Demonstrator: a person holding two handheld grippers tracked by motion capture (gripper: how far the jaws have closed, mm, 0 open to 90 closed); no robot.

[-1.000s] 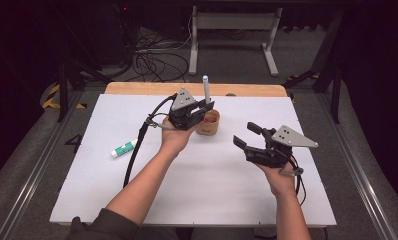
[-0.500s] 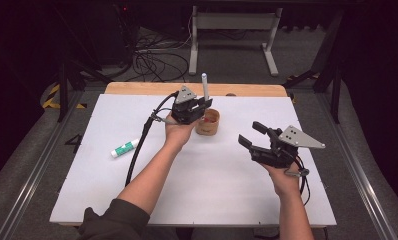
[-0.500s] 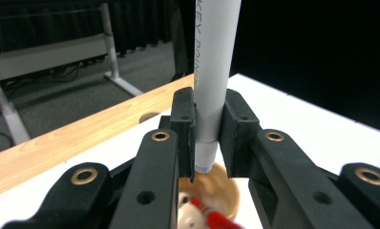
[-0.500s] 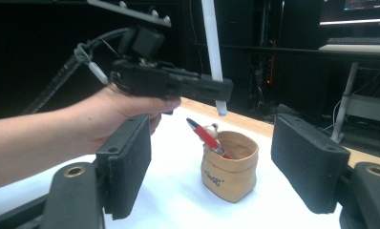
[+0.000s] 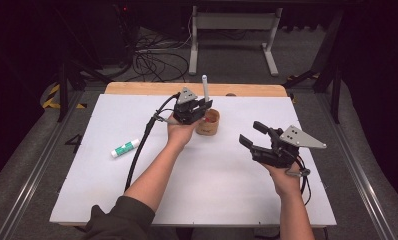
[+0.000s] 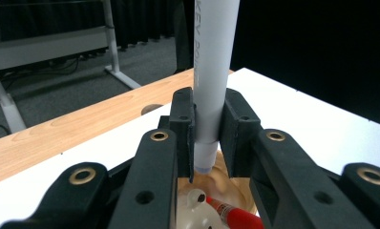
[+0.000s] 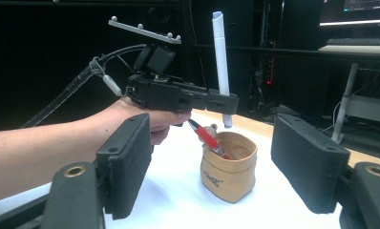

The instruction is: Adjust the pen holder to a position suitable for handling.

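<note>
The white table [image 5: 137, 195] carries a small tan pouch [image 5: 208, 122] near its far edge, mouth up to take pens. The left claw [image 5: 205, 103] is clamped on a white marker [image 5: 205, 86], upright just above that mouth for a straight drop. The right claw [image 5: 252, 134] waits wide, empty, at the right.
</note>
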